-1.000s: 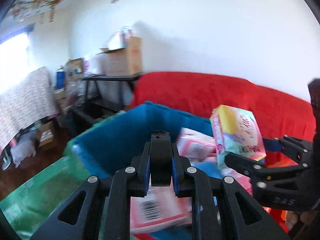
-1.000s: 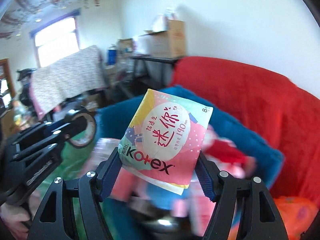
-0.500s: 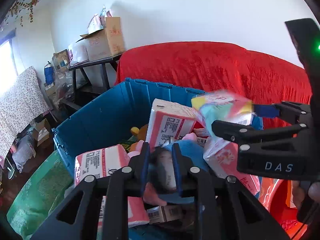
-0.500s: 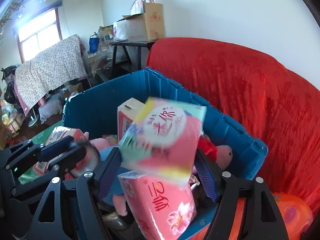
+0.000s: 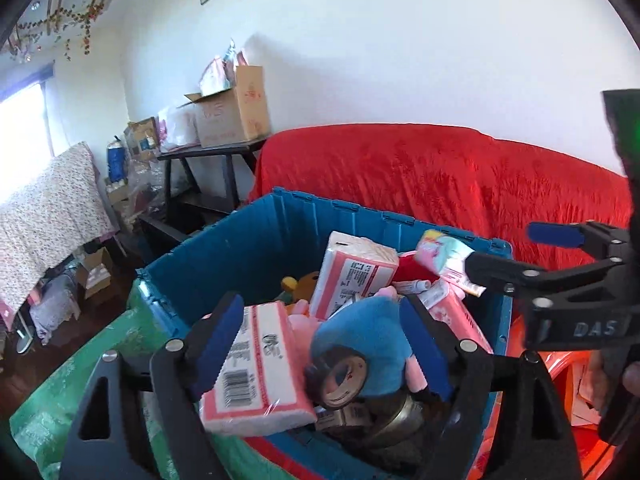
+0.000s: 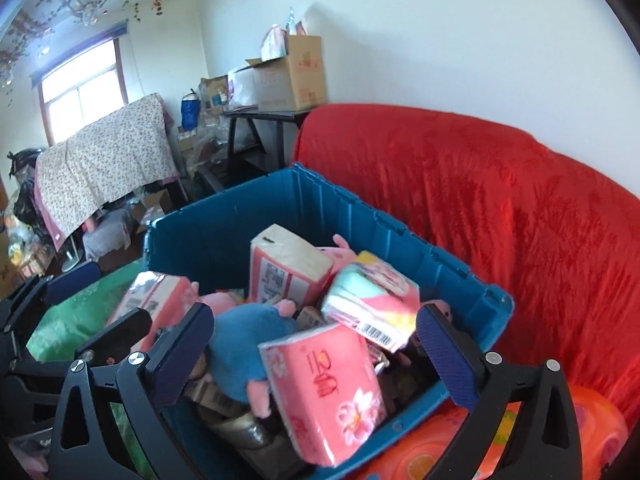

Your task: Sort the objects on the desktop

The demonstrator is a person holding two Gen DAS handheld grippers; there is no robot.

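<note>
Behind everything, red-draped sofa (image 6: 480, 184), backdrop only and no part of the sort. Hard against its front, big blue crate (image 6: 248, 216), open-topped and evidently serving as the collecting bin, hence heaped almost to the rim. At the crate's near-left corner, green cloth (image 5: 72, 396); at the near-right, orange plastic item (image 6: 432, 452), kind not clear. Over the heap, left gripper (image 5: 320, 320), jaws spread wide, nothing between the pads. Alongside, right gripper (image 6: 316, 332), likewise spread wide and empty. By judgement, both parted for letting things go into the crate, and so ready for a fresh fetch. Inside, pink tissue packs (image 6: 288, 268): one on end toward the far wall, one flat at the near left, one tipped against the near wall, propped by the clutter beneath rather than laid neatly. Among them, blue plush toy (image 6: 244, 344), sunk in the middle as a soft bed for the rest. On top toward the right wall, pastel pad pack (image 6: 372, 300), tilted, leaning on plush and tissue, clear of both tools; seemingly dropped, hence the slant. Low at the front, brown tape roll (image 5: 344, 376), on edge against the plush. Risk, by judgement: top packs sliding over the rim of so full a crate.
</note>
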